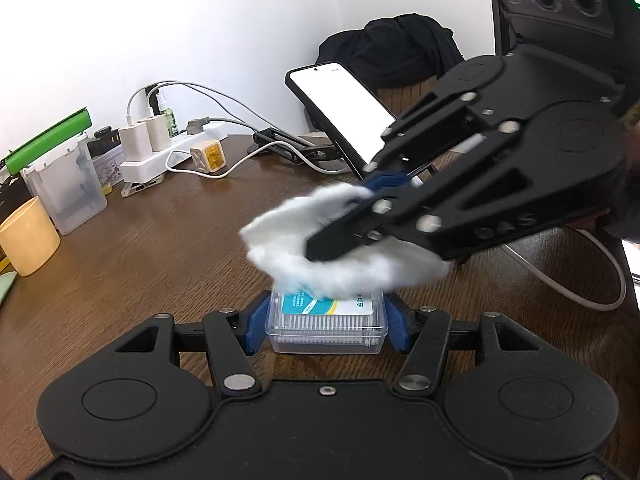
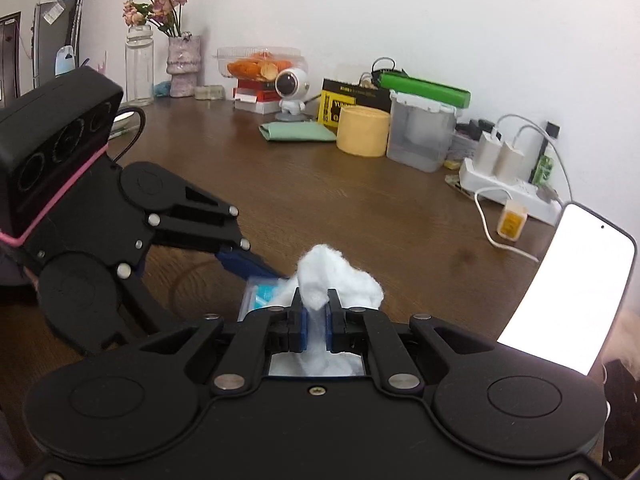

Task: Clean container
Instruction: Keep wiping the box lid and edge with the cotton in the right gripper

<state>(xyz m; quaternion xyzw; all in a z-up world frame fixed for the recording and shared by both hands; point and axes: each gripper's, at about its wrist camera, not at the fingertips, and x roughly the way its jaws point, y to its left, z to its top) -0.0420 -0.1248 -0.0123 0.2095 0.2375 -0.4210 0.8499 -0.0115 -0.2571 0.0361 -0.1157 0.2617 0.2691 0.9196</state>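
A small clear plastic box of cotton swabs (image 1: 327,326) with a blue-green label sits on the brown wooden table, held between the blue pads of my left gripper (image 1: 326,320). My right gripper (image 2: 316,312) is shut on a white wad of cotton cloth (image 2: 332,276). In the left wrist view the right gripper (image 1: 348,220) comes in from the right and presses the white wad (image 1: 340,264) on the box's lid. In the right wrist view the box (image 2: 260,294) shows only partly under the wad, with the left gripper's blue finger (image 2: 244,262) beside it.
A lit phone on a stand (image 1: 344,108) is behind the box. A power strip with chargers (image 1: 160,148), a clear container (image 1: 66,188), a yellow cup (image 1: 28,236), a green cloth (image 2: 296,132) and a vase of flowers (image 2: 182,60) line the table's back edge.
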